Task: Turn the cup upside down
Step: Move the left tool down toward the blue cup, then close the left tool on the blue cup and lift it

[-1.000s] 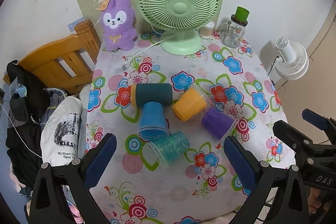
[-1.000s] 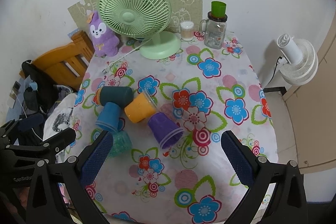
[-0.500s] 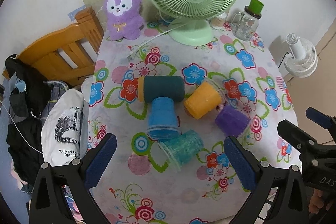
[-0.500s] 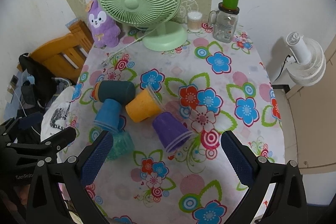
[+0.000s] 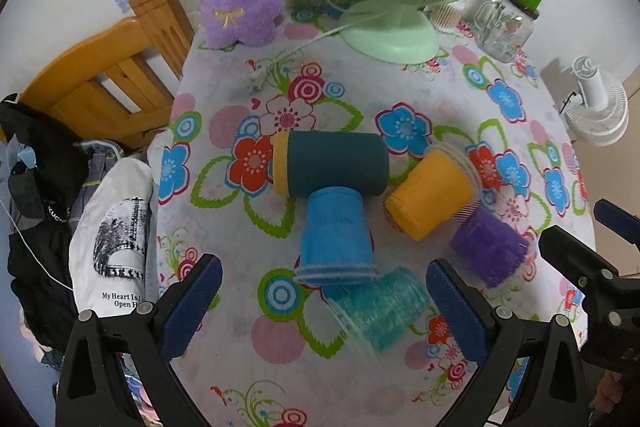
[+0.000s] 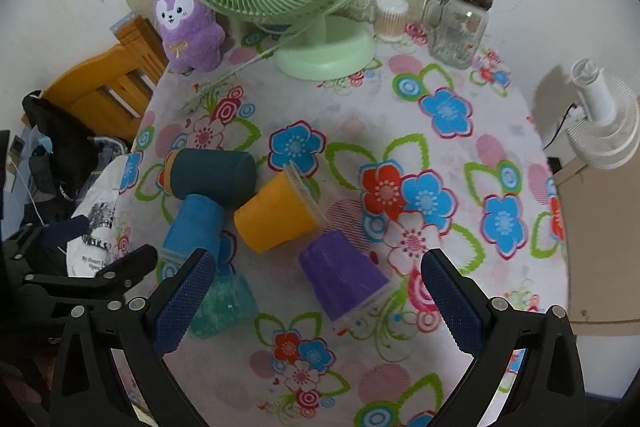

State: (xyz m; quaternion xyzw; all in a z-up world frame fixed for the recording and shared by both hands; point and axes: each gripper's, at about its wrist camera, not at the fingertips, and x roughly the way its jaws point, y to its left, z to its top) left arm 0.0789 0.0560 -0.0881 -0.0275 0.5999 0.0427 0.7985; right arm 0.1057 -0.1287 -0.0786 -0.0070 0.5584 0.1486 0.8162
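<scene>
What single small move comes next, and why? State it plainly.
Probably lower the right gripper forward onto the purple cup. Its jaws stand open and empty, and that cup lies on its side right between them, the closest of the five toppled cups. The left gripper, also open, hangs above the light blue cup and the teal cup.

cups: orange [image 5: 430,197] | purple [image 6: 342,277] | blue [image 5: 334,233] | tablecloth [image 6: 460,227]: floral
</scene>
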